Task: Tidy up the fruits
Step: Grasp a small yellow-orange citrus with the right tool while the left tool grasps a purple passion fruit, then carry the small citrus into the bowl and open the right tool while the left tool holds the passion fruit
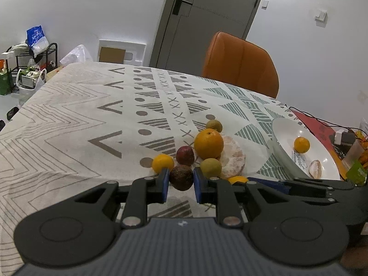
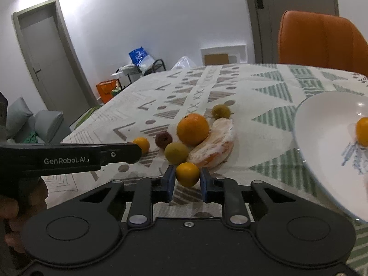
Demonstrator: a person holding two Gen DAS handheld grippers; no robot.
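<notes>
While the fruit pile is mostly unsorted, both tools are already at work on it. The left hand-held gripper [image 1: 181, 184] has its blue pads [image 1: 164, 185] against either side of a dark brown fruit [image 1: 181, 177], narrowly open to that fruit's width; whether it bears the weight yet cannot be told. The right hand-held gripper [image 2: 187, 184] brackets a small orange [image 2: 187, 174] the same way, pads at its flanks, though firm contact on both sides is not clear from the right wrist view.

Just beyond the left tool lie a second small orange [image 1: 162, 162], a red fruit [image 1: 185, 155], a green fruit [image 1: 210, 168], a large orange [image 1: 208, 143], a peeled citrus piece [image 1: 233, 158] leaning behind it, and another green fruit [image 1: 214, 125] at the far end. All rest on the table [image 1: 69, 119], touching or just beside one another.

To the right stands a white bowl [image 1: 283, 133], well apart from the pile. It holds one small orange [image 1: 301, 145] and a peeled segment [image 1: 315, 169].

Assessment: the task is at an early stage. Two items appear placed in the bowl; roughly eight remain on the table, two of them now being gripped. The likely next step is lifting both and carrying them to the bowl. The round fruit may roll if the pile is disturbed.
</notes>
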